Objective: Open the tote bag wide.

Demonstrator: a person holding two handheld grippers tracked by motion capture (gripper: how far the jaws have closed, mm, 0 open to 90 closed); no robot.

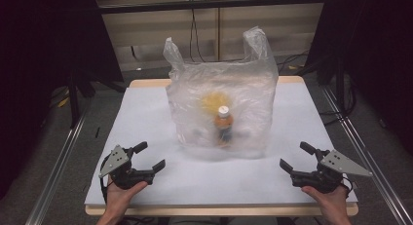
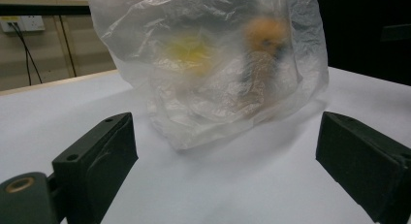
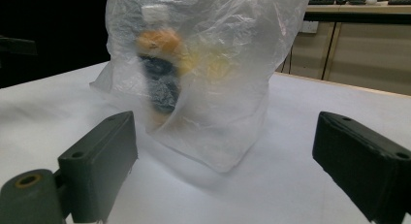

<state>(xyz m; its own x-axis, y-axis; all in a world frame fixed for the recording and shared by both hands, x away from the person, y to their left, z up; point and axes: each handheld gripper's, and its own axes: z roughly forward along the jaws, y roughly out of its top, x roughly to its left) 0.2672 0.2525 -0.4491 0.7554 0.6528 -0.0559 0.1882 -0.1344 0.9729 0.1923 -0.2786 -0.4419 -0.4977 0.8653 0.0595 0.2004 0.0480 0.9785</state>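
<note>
Both our hand-held grippers, left and right, rest released at the bench's near corners; the plastic bag stands upright mid-bench, equally far from each.

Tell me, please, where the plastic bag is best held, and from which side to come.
Probably by its two handle loops, from above. The translucent plastic bag stands upright and both loops stick up free, one at each top corner, with the bottle weighing down the bottom. The left hand-held gripper and right hand-held gripper are open, each nearest one loop.
</note>
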